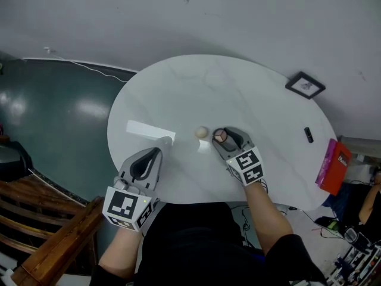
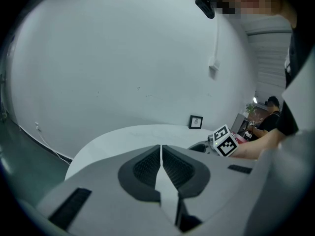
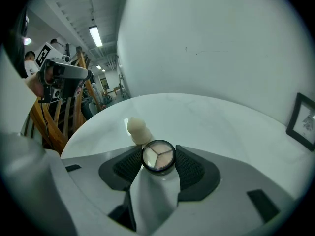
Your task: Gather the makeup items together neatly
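Observation:
A small round compact (image 3: 158, 157) with a black rim and three powder shades sits between the jaws of my right gripper (image 3: 158, 162), which is shut on it just above the white oval table (image 1: 250, 100). In the head view the compact (image 1: 220, 136) shows at the right gripper's (image 1: 221, 137) tip. A cream makeup sponge (image 1: 202, 132) stands on the table just left of it, and it appears as the sponge (image 3: 138, 130) just beyond the compact in the right gripper view. My left gripper (image 1: 156, 154) hovers at the table's near left edge, jaws together with nothing between them (image 2: 160, 157).
A small black picture frame (image 1: 305, 86) lies at the table's far right, with a small black item (image 1: 308, 134) nearer the right edge. A red box (image 1: 333, 165) stands beyond that edge. Wooden stair rails (image 1: 41, 219) are at lower left.

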A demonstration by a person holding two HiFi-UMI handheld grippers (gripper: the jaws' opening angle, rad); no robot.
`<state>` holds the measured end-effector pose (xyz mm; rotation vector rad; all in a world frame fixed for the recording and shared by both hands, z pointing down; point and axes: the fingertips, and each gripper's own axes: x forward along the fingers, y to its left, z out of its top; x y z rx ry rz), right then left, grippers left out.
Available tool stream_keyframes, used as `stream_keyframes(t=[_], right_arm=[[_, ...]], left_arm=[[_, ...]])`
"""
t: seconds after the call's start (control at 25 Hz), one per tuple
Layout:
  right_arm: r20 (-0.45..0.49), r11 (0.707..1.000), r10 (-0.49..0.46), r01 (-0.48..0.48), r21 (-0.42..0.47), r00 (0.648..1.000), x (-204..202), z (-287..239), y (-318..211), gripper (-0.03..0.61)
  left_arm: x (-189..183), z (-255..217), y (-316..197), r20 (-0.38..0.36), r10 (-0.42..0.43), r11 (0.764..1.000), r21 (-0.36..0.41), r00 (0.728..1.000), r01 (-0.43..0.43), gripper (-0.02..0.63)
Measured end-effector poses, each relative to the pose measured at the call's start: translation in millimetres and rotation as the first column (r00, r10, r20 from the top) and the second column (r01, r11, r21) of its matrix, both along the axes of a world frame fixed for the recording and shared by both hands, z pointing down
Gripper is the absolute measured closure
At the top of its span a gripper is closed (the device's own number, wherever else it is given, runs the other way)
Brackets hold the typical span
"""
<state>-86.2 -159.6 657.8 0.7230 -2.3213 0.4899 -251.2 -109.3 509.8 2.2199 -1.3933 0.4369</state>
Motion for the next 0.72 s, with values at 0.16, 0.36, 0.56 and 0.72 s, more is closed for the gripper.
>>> stream_keyframes(t=[0.16,0.36,0.56,0.72], right_arm=[[-0.001,1.0,-0.003,0.003,-0.003,1.0,-2.1,5.8,0.4,0.37],[-0.006,1.0,0.0,0.0,-0.003,1.0,-2.2,9.5,-0.7,0.37],[-0.027,1.0,-0.011,0.011,0.009,1.0,-1.8,11.5,1.2,0.368],[-0.011,0.999,0.025,-0.025,0.028,1.0,3.6,4.2,-3.1,0.362]], left_arm=[[0.8,3.7,1.1,0.0,-0.002,1.0,-0.011,1.0,0.002,0.591],[2.2,6.4,3.1,-0.005,-0.002,1.0,-0.016,1.0,0.002,0.591],[2.7,5.2,3.5,-0.011,-0.007,1.0,-0.01,1.0,0.006,0.591],[5.1,-0.1,5.4,-0.016,-0.005,1.0,0.001,1.0,0.005,0.591]])
